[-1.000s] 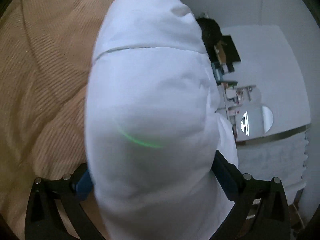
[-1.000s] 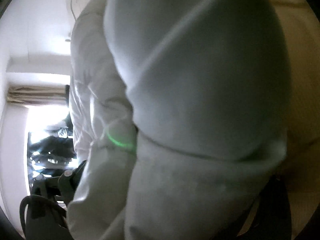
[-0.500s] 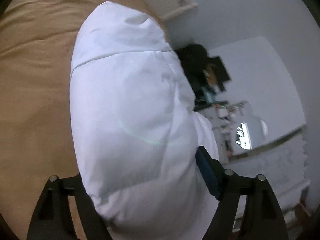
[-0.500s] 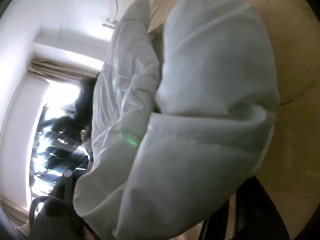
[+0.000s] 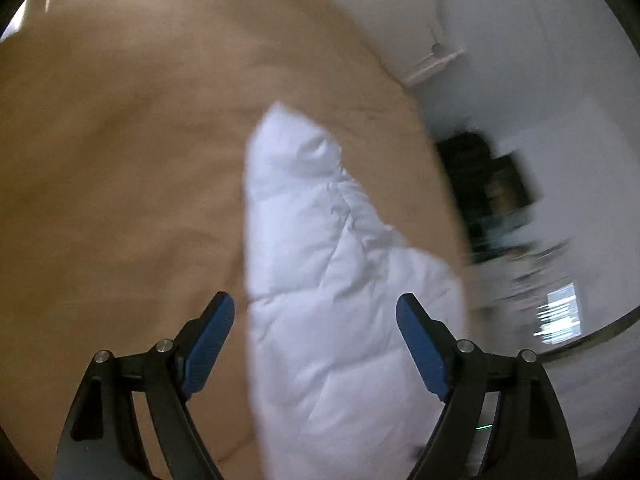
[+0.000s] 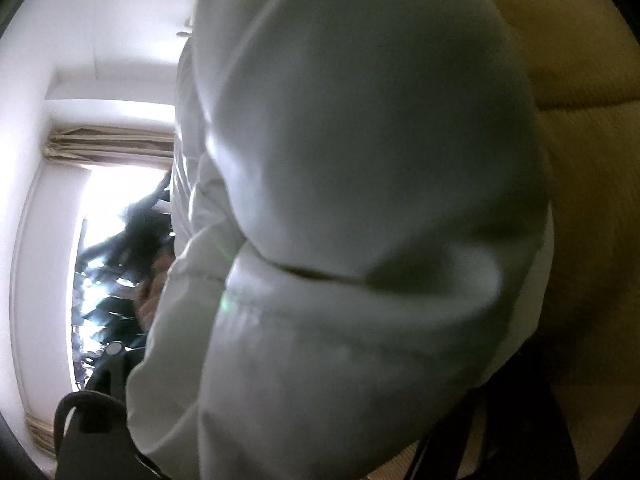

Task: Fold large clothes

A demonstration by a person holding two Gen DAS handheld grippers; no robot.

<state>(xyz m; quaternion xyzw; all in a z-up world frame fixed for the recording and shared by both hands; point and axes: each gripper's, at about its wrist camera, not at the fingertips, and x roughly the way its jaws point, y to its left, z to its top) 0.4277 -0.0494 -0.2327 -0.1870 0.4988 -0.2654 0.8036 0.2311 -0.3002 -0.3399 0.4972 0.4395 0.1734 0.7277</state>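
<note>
On the tan bed (image 5: 120, 168) lies the white padded coat (image 5: 332, 280), bunched lengthwise and running away from the left gripper (image 5: 316, 340).

1. Left gripper: I read its jaws as wide and opening. The coat passes under the gap between them, but neither blue pad (image 5: 208, 344) presses the fabric, so nothing is held on this side.

2. Right gripper (image 6: 304, 440): its jaws are opening, yet the coat (image 6: 360, 200) fills that view and hides both fingers. I cannot tell whether fabric is clamped there.

3. Step in hand, as I judge it: a fold laid down and let go.

Risks from here:
- Puffy filling may spring back and undo the fold once both sides are free.
- If the right side lifts off while cloth clings to a finger, the bundle will drag and skew.
- Both views are blurred by motion, so a regrasp aimed now may catch one layer only.
</note>
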